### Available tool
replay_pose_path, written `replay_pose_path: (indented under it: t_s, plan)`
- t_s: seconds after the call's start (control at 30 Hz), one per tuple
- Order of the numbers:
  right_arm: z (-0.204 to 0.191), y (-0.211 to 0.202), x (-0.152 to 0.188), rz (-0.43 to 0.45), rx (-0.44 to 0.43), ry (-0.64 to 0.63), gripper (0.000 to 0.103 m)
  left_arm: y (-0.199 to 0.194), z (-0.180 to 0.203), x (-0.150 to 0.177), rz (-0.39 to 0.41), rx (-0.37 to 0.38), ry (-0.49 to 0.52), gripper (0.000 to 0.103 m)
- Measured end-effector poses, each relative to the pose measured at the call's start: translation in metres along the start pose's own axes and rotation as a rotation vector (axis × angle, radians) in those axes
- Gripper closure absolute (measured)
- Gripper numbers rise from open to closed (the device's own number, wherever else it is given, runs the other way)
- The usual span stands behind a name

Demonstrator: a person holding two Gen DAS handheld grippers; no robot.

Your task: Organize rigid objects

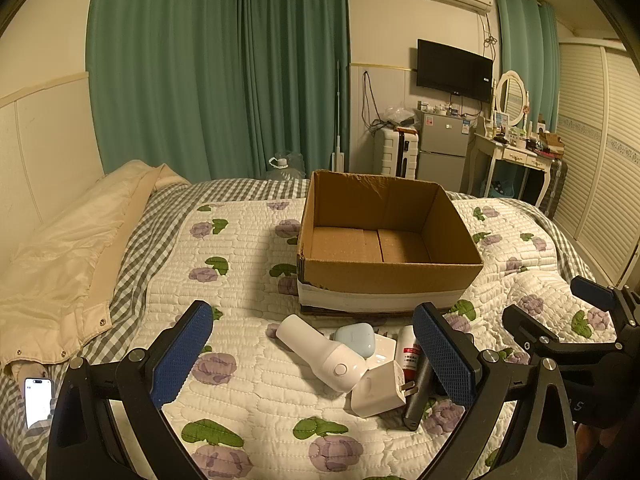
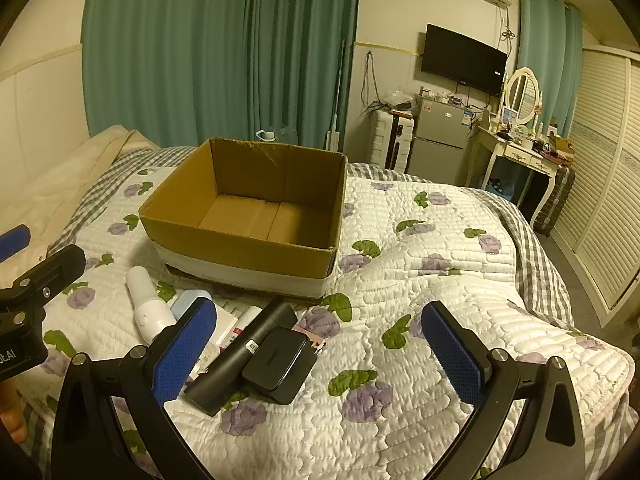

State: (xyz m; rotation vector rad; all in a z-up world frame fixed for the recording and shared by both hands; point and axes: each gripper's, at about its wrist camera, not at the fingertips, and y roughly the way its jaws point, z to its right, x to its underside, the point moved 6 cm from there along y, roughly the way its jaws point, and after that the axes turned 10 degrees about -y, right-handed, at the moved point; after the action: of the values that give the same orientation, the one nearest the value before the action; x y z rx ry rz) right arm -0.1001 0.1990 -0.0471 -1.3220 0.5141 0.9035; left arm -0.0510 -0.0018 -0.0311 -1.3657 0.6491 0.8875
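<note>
An empty cardboard box (image 1: 390, 276) stands on the quilted bed; it also shows in the right wrist view (image 2: 240, 246). In front of it lies a pile: a white cylindrical device (image 1: 320, 352), a light blue case (image 1: 356, 338), a white charger plug (image 1: 380, 390), a red-labelled white tube (image 1: 407, 350), a black bar (image 2: 244, 356) and a black square box (image 2: 280, 364). My left gripper (image 1: 314, 356) is open above the pile, empty. My right gripper (image 2: 320, 354) is open, empty, over the black box and bed.
A cream jacket (image 1: 68, 264) lies on the bed's left side. A phone (image 1: 38, 400) lies at the left edge. Green curtains, a small fridge (image 1: 442, 148), a wall television and a dressing table (image 1: 516, 152) stand beyond the bed.
</note>
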Motion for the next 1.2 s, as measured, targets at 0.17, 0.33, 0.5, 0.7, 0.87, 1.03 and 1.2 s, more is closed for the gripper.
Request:
replay_pose_path:
  t_s: [0.17,0.33,0.5,0.7,0.87,1.03,1.2]
  plan:
    - [-0.0008,0.0004,0.0005,-0.002,-0.003,-0.001,0.000,0.0001,-0.0002,0.0004,0.000,0.000,-0.002,0.001]
    - [-0.0008,0.0003,0.0008,-0.001,-0.004,-0.002,0.000,-0.0001,0.0000,0.0004,0.000,0.000,0.000,0.001]
    - [-0.0014,0.0011,0.0015,-0.004,-0.004,-0.005,0.000,-0.0001,-0.0001,0.0004,0.000,0.000,-0.001,0.001]
    - [-0.0018,0.0012,0.0011,-0.004,-0.003,-0.006,0.000,0.0004,-0.0004,0.0010,0.000,-0.001,0.000,0.001]
    - [-0.0021,0.0011,0.0009,-0.004,-0.004,-0.007,0.000,0.0002,-0.0006,0.0014,0.000,0.000,0.000,0.001]
    - [-0.0026,0.0009,0.0012,-0.006,-0.005,-0.010,0.000,0.0004,-0.0007,0.0024,0.000,0.003,-0.002,0.001]
    - [-0.0017,-0.0020,0.0015,-0.009,0.000,-0.015,0.000,-0.0049,0.0015,0.0042,0.005,0.006,0.003,0.001]
